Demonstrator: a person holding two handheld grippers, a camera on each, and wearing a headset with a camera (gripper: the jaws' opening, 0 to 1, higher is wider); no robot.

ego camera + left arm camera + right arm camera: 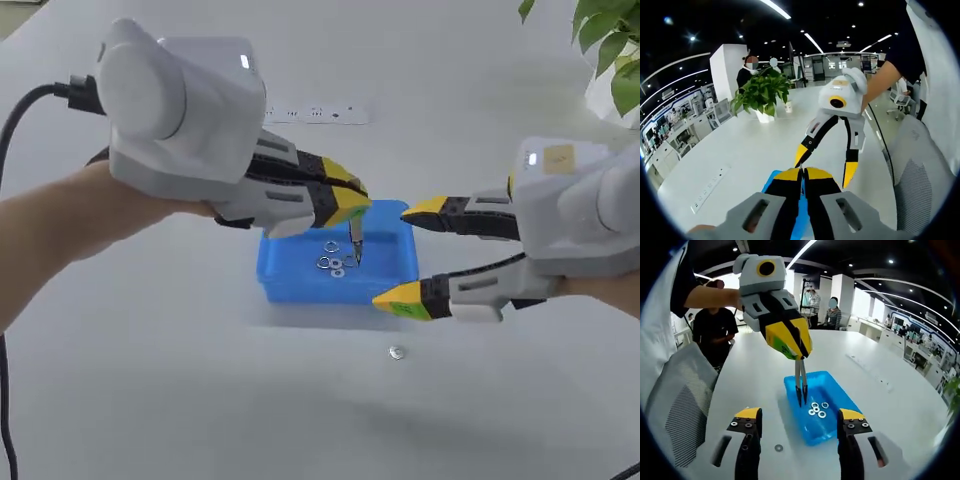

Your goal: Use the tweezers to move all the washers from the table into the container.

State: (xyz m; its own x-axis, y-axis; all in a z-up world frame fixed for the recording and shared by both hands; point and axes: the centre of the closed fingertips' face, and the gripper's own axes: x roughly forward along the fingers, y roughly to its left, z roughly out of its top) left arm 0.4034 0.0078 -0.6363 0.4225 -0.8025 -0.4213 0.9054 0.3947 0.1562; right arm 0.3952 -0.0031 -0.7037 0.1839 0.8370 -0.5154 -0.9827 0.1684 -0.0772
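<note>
The left gripper (796, 349) holds tweezers (801, 382) over the blue container (837, 392).

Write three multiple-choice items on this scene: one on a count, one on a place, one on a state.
1. Outside the tray, washers number: A) none; B) one; C) four.
2. The tweezers' tips hang: A) over the tray; B) over the loose washer; C) well clear of both.
3. The right gripper is: A) open, empty; B) shut on a washer; C) shut on the tweezers.
B: one washer lies alone before the tray. A: the tips point down at the tray's washers. A: its jaws stand apart, nothing between.
</note>
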